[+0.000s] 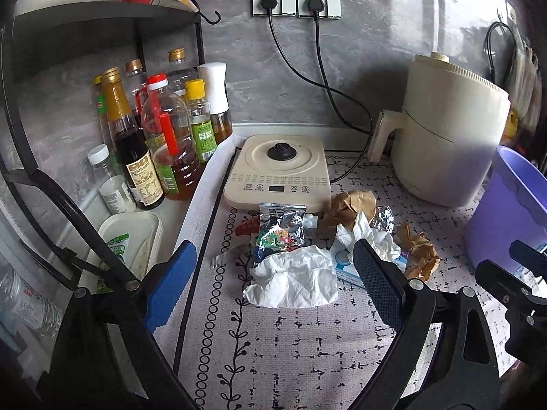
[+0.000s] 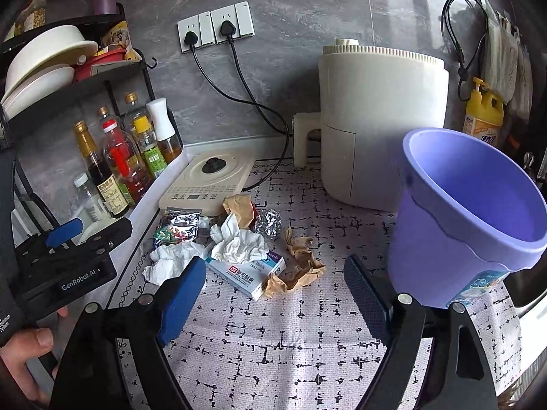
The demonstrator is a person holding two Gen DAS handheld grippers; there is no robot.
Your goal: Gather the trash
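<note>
A heap of trash lies on the patterned mat: a crumpled white tissue (image 1: 294,278), a silver snack wrapper (image 1: 282,230), brown paper (image 1: 418,247), a foil ball (image 2: 268,222) and a blue and white tablet box (image 2: 254,273). My left gripper (image 1: 273,280) hangs open over the near tissue, its fingers on either side of it and not touching. My right gripper (image 2: 273,287) stands open just short of the tablet box and the brown paper (image 2: 297,266), with nothing between its pads. An empty purple bucket (image 2: 471,212) stands at the right.
A cream induction cooker (image 1: 278,174) sits behind the heap, a cream air fryer (image 2: 379,123) beside it. Sauce bottles (image 1: 150,143) crowd under a black rack (image 1: 85,27) at the left. Power cords (image 1: 328,89) run down from wall sockets. A hand (image 2: 24,355) holds the left gripper.
</note>
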